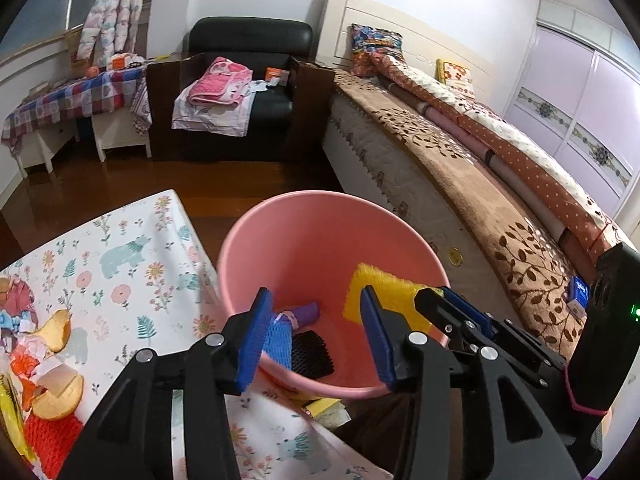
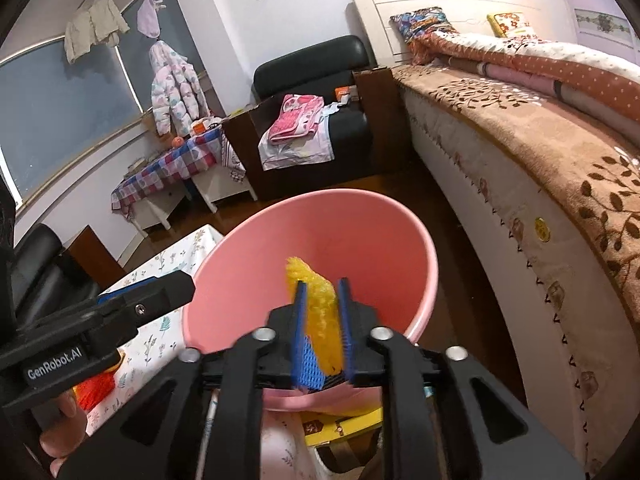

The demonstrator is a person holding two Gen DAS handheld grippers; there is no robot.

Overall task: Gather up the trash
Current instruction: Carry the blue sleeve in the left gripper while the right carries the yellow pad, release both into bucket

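Note:
A pink bucket stands beside the table with the floral cloth. In its bottom lie a blue foam net, a purple piece and a black mesh. My left gripper hangs over the bucket's near rim, jaws wide open and empty. My right gripper holds a yellow foam net between its blue pads, over the bucket's inside. Orange peels, a red net and torn wrappers lie on the cloth at left.
A bed with a brown leaf-patterned blanket runs along the right. A black armchair with pink cloths stands at the back, beside a low table with a chequered cloth. A yellow box lies under the bucket. A hand grips the left tool.

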